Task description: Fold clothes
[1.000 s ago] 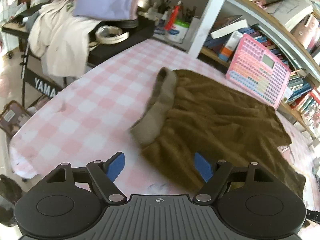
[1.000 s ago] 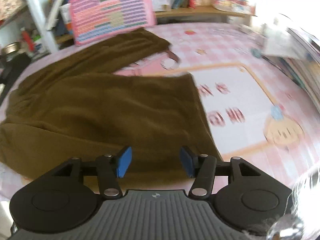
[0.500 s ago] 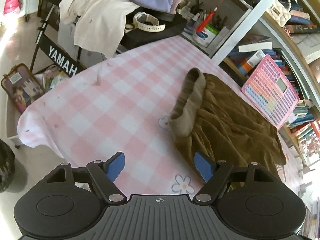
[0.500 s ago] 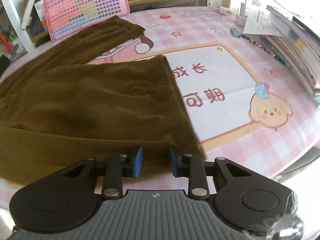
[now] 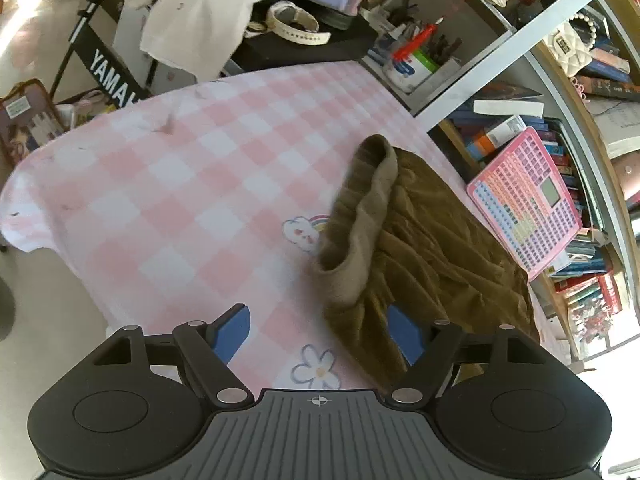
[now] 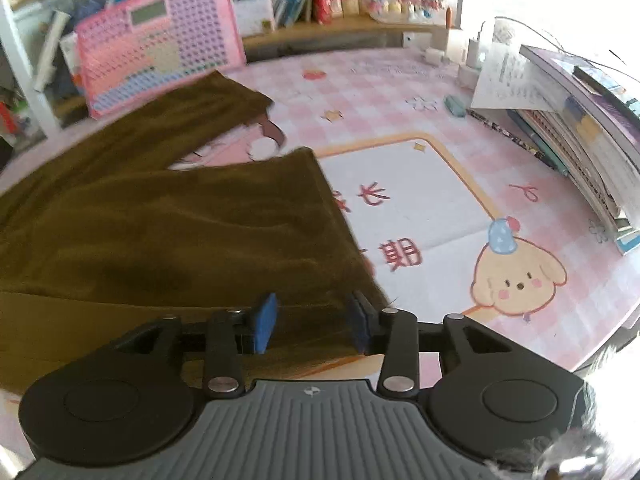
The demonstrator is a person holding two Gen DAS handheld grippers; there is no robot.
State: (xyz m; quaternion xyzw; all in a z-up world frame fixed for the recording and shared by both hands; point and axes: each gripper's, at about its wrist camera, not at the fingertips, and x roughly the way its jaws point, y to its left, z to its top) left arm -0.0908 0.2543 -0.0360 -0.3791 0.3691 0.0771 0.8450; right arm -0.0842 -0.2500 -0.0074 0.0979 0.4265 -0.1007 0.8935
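A pair of brown trousers (image 5: 432, 256) lies spread on a table covered with a pink checked cloth (image 5: 168, 200). In the left wrist view the waistband (image 5: 368, 216) is turned over so its paler inside shows, and it sits bunched near the middle of the table, beside a small rainbow cloud printed on the cloth. The left gripper (image 5: 318, 330) hovers low over the near corner of the waist end with its blue pads (image 5: 232, 330) wide apart – one over bare cloth, the other over the brown fabric, holding nothing. In the right wrist view the two legs (image 6: 160, 216) run away from the camera, the nearer one lying flat with its hem (image 6: 340, 216) against a printed panel with red characters and a cartoon puppy (image 6: 516, 276); the farther leg reaches toward a pink toy keyboard (image 6: 160, 60) leaning on a low shelf of books. The right gripper (image 6: 314, 322) sits over the near corner of that hem, its fingers parted with fabric lying between and below them – whether the pads touch the cloth cannot be told. A stack of books and papers (image 6: 580, 120) rests at the table's right edge. Beyond the table in the left view, pale clothes (image 5: 200, 20) are heaped on a black keyboard stand.
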